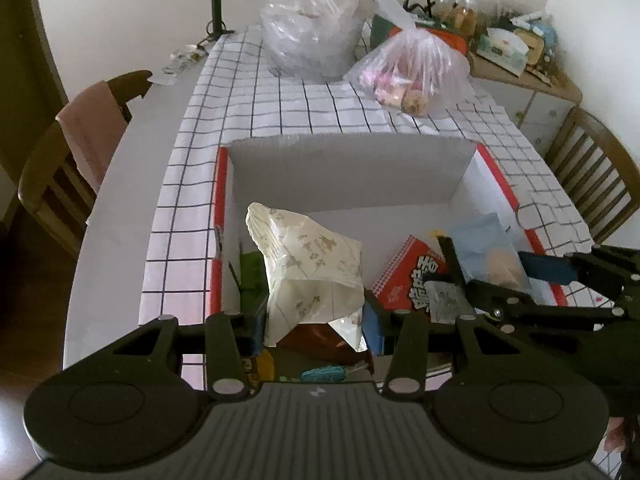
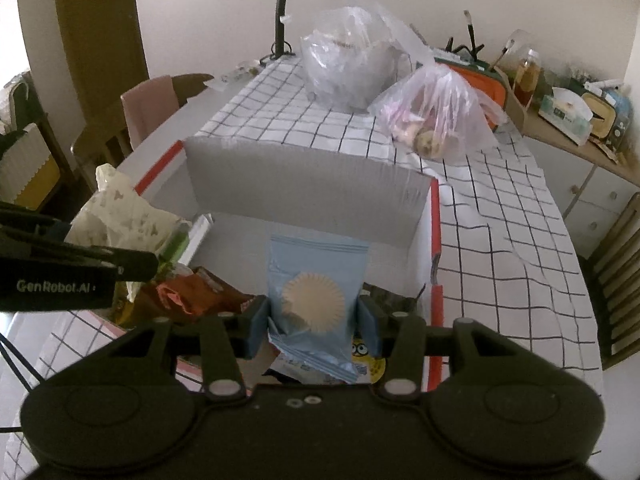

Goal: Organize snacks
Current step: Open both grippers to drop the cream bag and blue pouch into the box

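Far half of the cardboard box (image 1: 348, 172) floor lies bare, open from above, walled by its upright grey flap. Near half is crowded: red snack packet (image 1: 408, 280), brown wrapper (image 2: 200, 292). Beyond on the table (image 1: 304, 108), two plastic bags (image 2: 436, 116) block the far end.

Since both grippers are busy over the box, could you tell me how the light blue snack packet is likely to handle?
The light blue packet, clamped in the right gripper, looks thin and crinkly, so probably light and floppy. Its glossy film may slip, and the round biscuit inside could crack.
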